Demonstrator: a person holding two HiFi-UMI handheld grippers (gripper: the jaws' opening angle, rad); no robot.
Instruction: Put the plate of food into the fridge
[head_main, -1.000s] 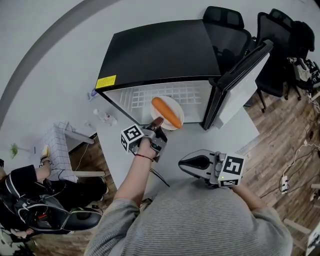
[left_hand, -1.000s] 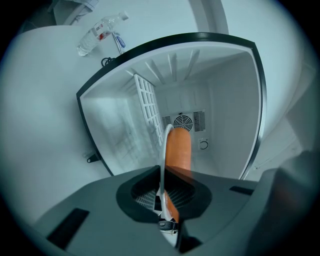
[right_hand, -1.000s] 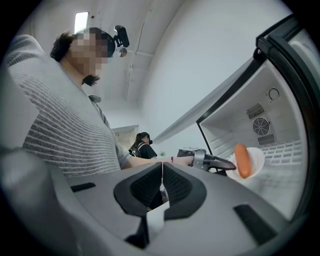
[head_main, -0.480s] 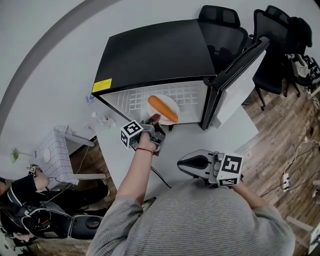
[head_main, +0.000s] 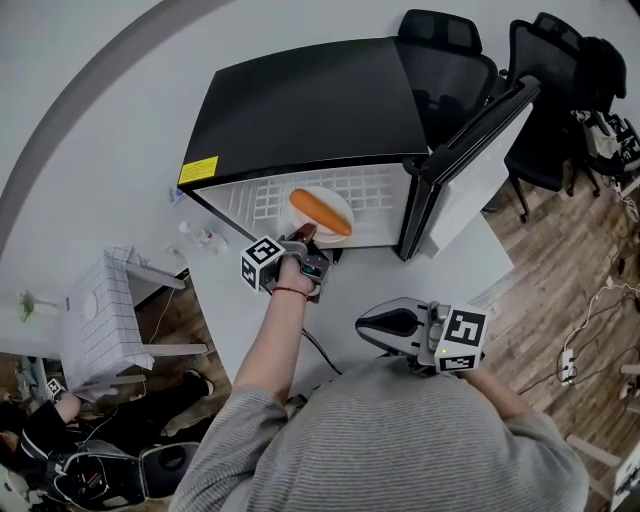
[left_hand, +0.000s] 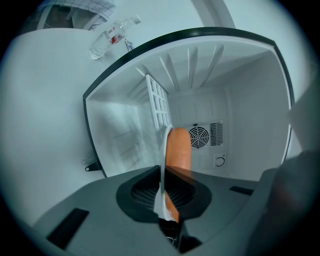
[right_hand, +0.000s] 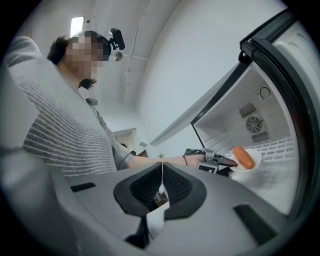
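The left claw (left_hand: 165, 200) is clenched on the near rim of the white plate (head_main: 337, 199), pads pinching the edge. The sausage (head_main: 320, 213) lies across the plate just beyond them. The plate is at the mouth of the small fridge (head_main: 310, 105), over the front of the white wire shelf (head_main: 378, 188). No view settles whether it touches the shelf. The right claw (right_hand: 161, 182) is closed on nothing, held level near the person's body above the bench (head_main: 400, 272), well apart from the action.

On handling, the plate looks stiff, light and smooth, probably breakable. A pinch on one edge leaves the whole load hanging out front (tip the wrist and that round sausage likely rolls). The rim is the only sensible hold, and keeping the plate flat should matter more than squeezing hard.

On the views, the left gripper view has the plate edge-on and looks deep into the cabinet, to the fan grille (left_hand: 200, 135) on the back wall, with a plastic bottle (left_hand: 112, 35) lying outside. The head view misses that depth but shows the open door (head_main: 470, 150) swung out on the right and both claws together. Only the right gripper view sets the plate side-on against the shelf.
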